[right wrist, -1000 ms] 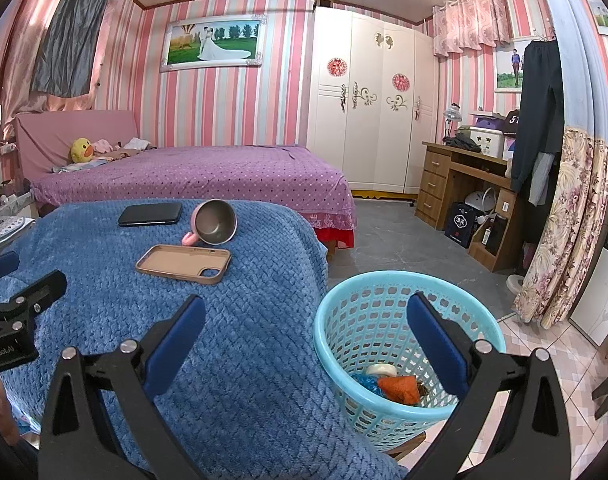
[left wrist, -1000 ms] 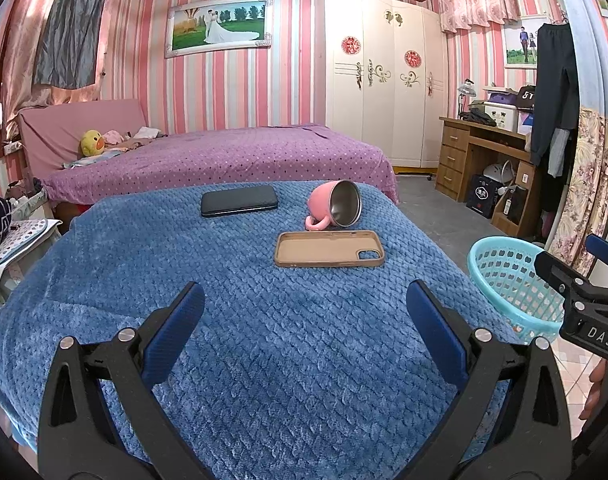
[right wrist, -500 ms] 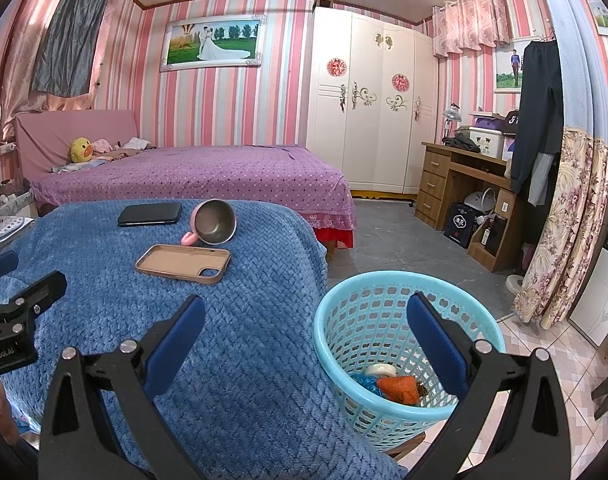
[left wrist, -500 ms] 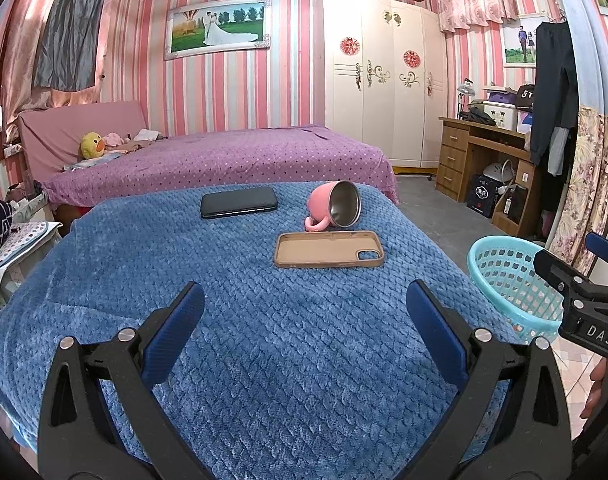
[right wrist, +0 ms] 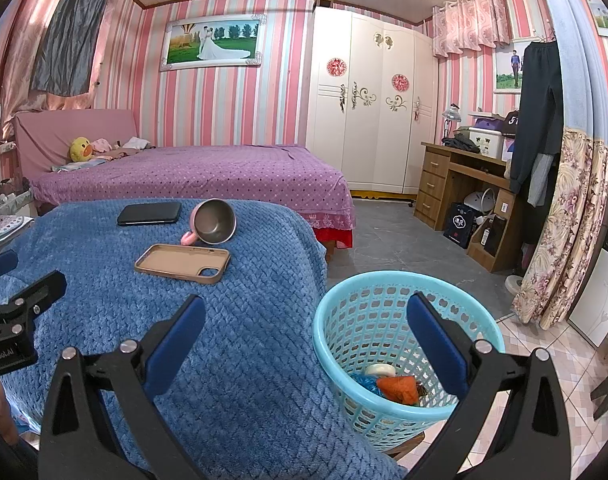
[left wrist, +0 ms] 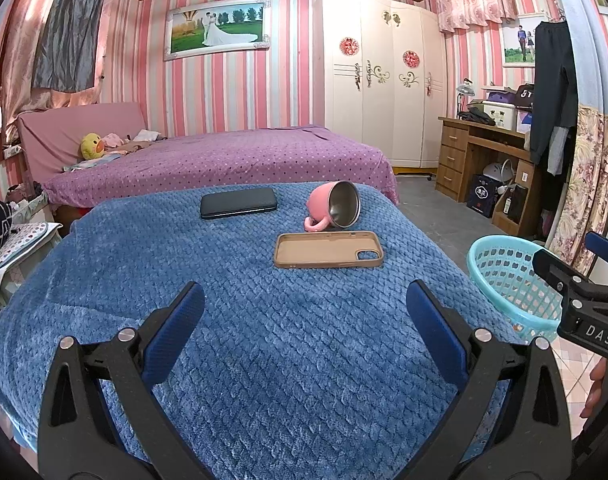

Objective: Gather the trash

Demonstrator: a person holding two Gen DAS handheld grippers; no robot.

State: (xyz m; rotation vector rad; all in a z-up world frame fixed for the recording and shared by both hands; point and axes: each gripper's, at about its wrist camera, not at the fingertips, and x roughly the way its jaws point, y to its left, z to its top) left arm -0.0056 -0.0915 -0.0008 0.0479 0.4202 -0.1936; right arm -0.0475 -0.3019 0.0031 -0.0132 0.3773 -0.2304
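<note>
The left gripper (left wrist: 304, 316) is being held low over the blue quilted blanket (left wrist: 264, 360), its blue-padded fingers (left wrist: 176, 332) spread wide with nothing between them. The right gripper (right wrist: 304, 320) is likewise being held spread and empty, with the blanket's edge under its left finger and the turquoise plastic basket (right wrist: 484, 324) under its right one.

The basket is being kept on the floor just beside the blanket's edge, probably so that trash can be dropped into it from the covered surface with a short reach. Inside it, below and just ahead of the right gripper, an orange wrapper (right wrist: 398, 387), a crumpled blue piece (right wrist: 366, 382) and a pale rounded item (right wrist: 380, 370) are lying at the bottom; this is the collected trash.

Ahead of both grippers, a tan phone case (left wrist: 328, 249) is lying open side up, a pink mug (left wrist: 336, 206) is lying tipped on its side just behind it, and a dark phone (left wrist: 238, 203) is lying flat farther off to the left. None of these is being touched. No loose trash is being shown on the blanket, so the collecting is judged to be finished or nearly so. The grippers are probably being held spread because nothing is left to be carried.
</note>
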